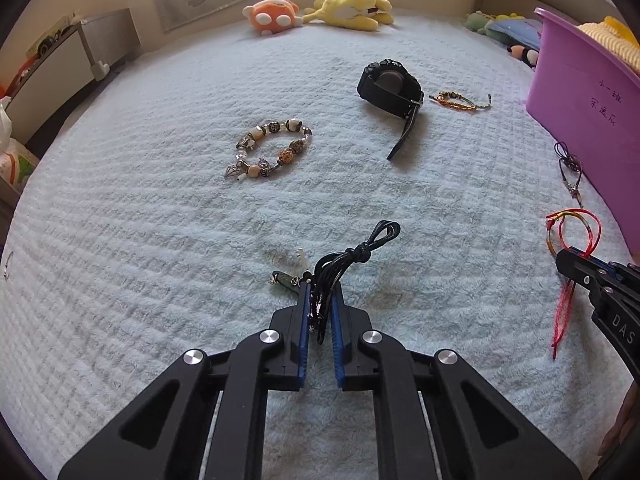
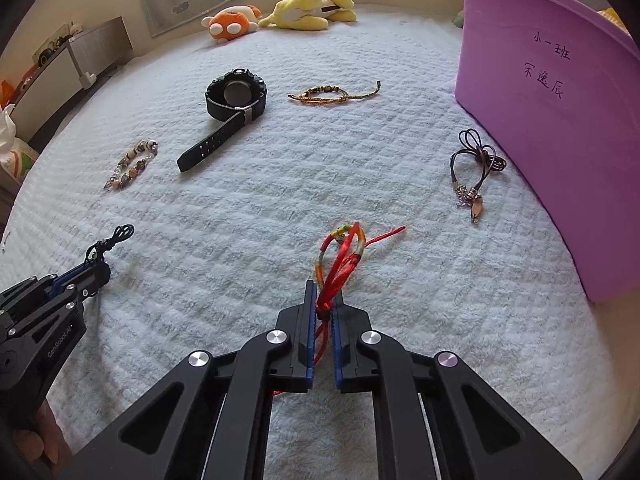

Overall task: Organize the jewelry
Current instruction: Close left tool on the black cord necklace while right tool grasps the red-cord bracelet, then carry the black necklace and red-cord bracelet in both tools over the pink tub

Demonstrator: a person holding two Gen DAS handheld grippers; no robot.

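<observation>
My left gripper [image 1: 320,292] is shut on a black cord necklace [image 1: 360,252], whose loop sticks out past the blue pads; its small metal pendant [image 1: 286,279] lies on the blanket just left of the tips. My right gripper [image 2: 325,300] is shut on a red string bracelet [image 2: 342,252] with a multicoloured band, its loop standing up beyond the tips. In the left wrist view the right gripper [image 1: 576,258] shows at the right edge with the red bracelet [image 1: 574,228]. In the right wrist view the left gripper [image 2: 98,266] shows at the lower left.
On the pale blue blanket [image 1: 160,240] lie a beaded bracelet [image 1: 272,148], a black watch [image 1: 394,92], a woven orange bracelet [image 2: 332,95] and a brown cord necklace [image 2: 478,164]. A purple tub [image 2: 552,120] stands at the right. Plush toys [image 1: 316,12] line the far edge.
</observation>
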